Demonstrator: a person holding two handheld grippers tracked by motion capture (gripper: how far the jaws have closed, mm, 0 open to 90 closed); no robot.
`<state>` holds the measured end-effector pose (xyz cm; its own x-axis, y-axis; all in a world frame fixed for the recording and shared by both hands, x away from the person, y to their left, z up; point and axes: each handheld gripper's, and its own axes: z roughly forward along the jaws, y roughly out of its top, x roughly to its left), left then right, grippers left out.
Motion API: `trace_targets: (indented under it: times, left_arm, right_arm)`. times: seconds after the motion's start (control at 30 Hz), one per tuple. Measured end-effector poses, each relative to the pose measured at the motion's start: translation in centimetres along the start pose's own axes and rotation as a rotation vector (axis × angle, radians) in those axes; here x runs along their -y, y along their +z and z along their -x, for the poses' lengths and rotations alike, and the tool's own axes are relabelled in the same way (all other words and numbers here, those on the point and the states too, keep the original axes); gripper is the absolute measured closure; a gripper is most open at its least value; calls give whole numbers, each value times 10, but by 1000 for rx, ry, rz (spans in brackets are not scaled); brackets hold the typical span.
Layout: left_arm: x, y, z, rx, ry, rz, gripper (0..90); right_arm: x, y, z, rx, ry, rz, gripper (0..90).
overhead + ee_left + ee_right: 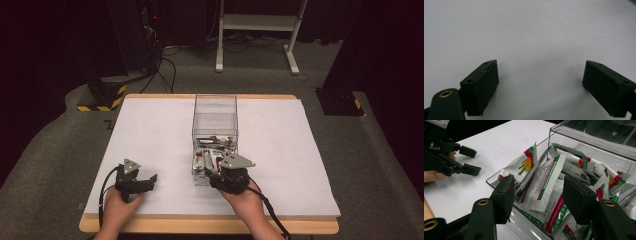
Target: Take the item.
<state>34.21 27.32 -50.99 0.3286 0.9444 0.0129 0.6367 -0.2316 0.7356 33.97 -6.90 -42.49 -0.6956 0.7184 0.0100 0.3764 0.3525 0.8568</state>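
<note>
Two hands enter from the bottom of the high view, each holding a black two-jaw tool. The left tool (150, 181) rests low over the bare white sheet covering the wooden table (210, 225); its jaws stand wide apart with nothing between them. The right tool (537, 195) is poised at the near end of a clear rectangular plastic bin (215, 107), jaws apart, straddling the bin's near wall and a heap of silver foil sachets (544, 182) without gripping any. The sachets carry red and green bands, a yellow flower picture and dense printed text too small to read. The bin stands at the table's middle, well apart from the left tool. Beyond the table lie grey carpet (50, 150), black cables, a white frame stand (260, 22) and yellow-black striped bases in a dark room.
</note>
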Motion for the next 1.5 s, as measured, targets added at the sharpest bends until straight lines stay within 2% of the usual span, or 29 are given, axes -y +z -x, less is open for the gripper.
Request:
trace_targets:
  times: [0.2, 0.37, 0.53, 0.63, 1.0, 1.2, 1.4, 1.5]
  left_arm:
    - [0, 0, 0, 0, 2, -1, 136]
    - [0, 0, 0, 0, 2, -1, 136]
    - [0, 0, 0, 1, 2, -2, 136]
    - [0, 0, 0, 0, 2, -1, 136]
    - [0, 0, 0, -1, -2, 2, 136]
    - [0, 0, 0, -1, -2, 3, 136]
    - [0, 0, 0, -1, -1, 2, 136]
    - [0, 0, 0, -1, -2, 3, 136]
  right_arm:
    - [1, 1, 0, 10, 17, -1, 486]
    - [3, 4, -1, 34, 8, -12, 518]
    - [6, 7, -1, 41, 16, -16, 608]
    - [7, 6, 1, 40, 21, -11, 655]
    - [9, 6, 1, 24, 32, -20, 740]
    - [11, 5, 1, 15, 27, -7, 800]
    - [11, 3, 2, -4, 46, 3, 869]
    - [11, 2, 2, -5, 46, 8, 874]
